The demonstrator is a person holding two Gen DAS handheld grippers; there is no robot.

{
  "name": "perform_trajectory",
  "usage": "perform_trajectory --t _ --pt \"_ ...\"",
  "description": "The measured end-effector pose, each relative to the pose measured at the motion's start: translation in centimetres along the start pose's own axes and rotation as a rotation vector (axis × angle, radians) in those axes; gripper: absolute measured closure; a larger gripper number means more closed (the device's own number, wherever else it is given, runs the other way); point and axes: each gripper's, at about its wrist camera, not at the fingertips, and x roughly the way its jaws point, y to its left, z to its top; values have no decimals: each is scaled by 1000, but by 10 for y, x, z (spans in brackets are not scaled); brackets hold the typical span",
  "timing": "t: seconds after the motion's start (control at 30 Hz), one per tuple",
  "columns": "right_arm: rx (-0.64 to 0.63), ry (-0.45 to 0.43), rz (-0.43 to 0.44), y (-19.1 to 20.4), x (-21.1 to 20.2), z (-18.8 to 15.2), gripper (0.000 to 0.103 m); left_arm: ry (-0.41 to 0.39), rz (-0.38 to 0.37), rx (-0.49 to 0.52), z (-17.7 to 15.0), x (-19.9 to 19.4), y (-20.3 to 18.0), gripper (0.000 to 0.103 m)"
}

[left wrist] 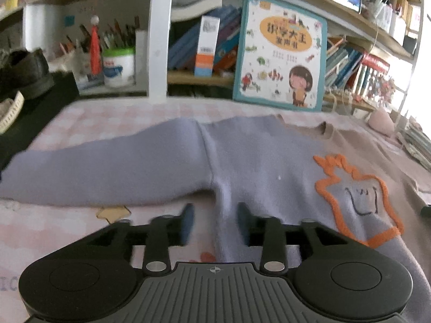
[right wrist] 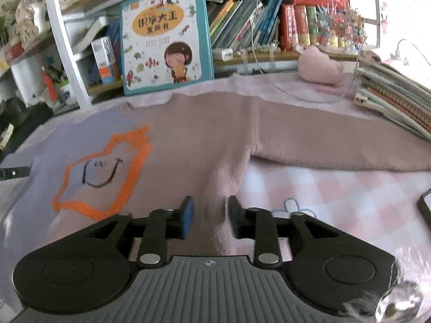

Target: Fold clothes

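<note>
A two-tone sweater lies flat on the pink checked tablecloth, lilac on its left half and dusty pink on its right half, with an orange-outlined smiley patch on the chest. Its lilac sleeve stretches left and its pink sleeve stretches right. My left gripper is open, its fingers astride the lilac side seam under the armpit. My right gripper is open, its fingers astride a raised ridge of pink fabric under the other armpit.
A picture book leans against the shelves behind the table. Shoes stand at the far left. A pink plush and a stack of notebooks sit at the right, and a phone lies at the right edge.
</note>
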Motion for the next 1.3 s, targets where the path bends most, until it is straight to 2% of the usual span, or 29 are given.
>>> perform_trajectory --t 0.03,0.07,0.13,0.2,0.3,0.7,1.1,1.3 --pt "2 -13 1 0 -2 1 59 -11 1 6 1 -3 -2 53" --pt "2 -25 -2 0 -4 3 57 -20 2 11 2 -5 -3 51" --pt "4 -46 -6 1 -8 6 48 -38 7 21 4 -10 -7 36" --pt "3 -62 -3 4 -11 9 39 -51 12 27 5 -13 -9 29" --pt "-11 -75 7 9 -13 11 35 -60 15 28 7 -15 -12 22" --pt "-124 -113 109 54 -5 23 29 -64 88 15 0 -26 -4 16" --pt "-207 -76 249 94 26 26 28 -51 179 -20 -7 -35 11 15" --pt "-248 -43 281 103 42 25 28 -41 225 -27 -11 -36 15 14"
